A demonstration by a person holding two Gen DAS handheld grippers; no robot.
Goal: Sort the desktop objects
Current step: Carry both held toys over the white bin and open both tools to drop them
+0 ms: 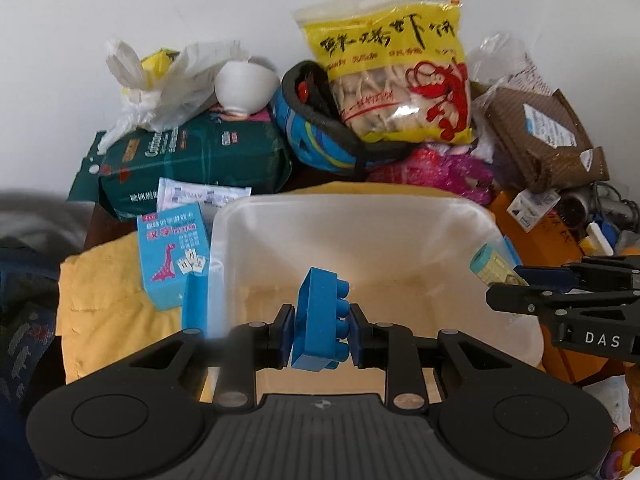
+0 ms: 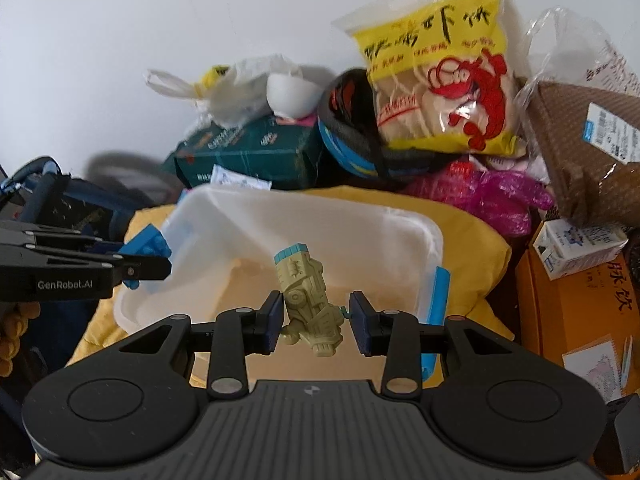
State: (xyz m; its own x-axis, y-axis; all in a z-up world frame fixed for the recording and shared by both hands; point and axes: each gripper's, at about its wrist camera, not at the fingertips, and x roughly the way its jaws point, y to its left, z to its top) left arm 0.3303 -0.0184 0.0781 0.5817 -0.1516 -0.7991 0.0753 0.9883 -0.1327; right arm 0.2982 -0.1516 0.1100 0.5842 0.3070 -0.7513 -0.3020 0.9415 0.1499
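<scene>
Left claw grips a blue brick, right claw grips a tan toy, both over the bin; tilted toy may slip out early.

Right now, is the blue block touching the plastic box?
Apart. The right wrist view shows the blue block pinched in the left gripper, held up beside the plastic box rim.

Both my cams ride right behind the fingers, tilted down and looking forward over the translucent plastic bin toward the white wall. Left wrist view sits close above the bin's near-left side; right wrist view hangs over its near-right. They share the bin, the yellow snack bag and the clutter behind it, and each catches the other gripper at its edge.
</scene>
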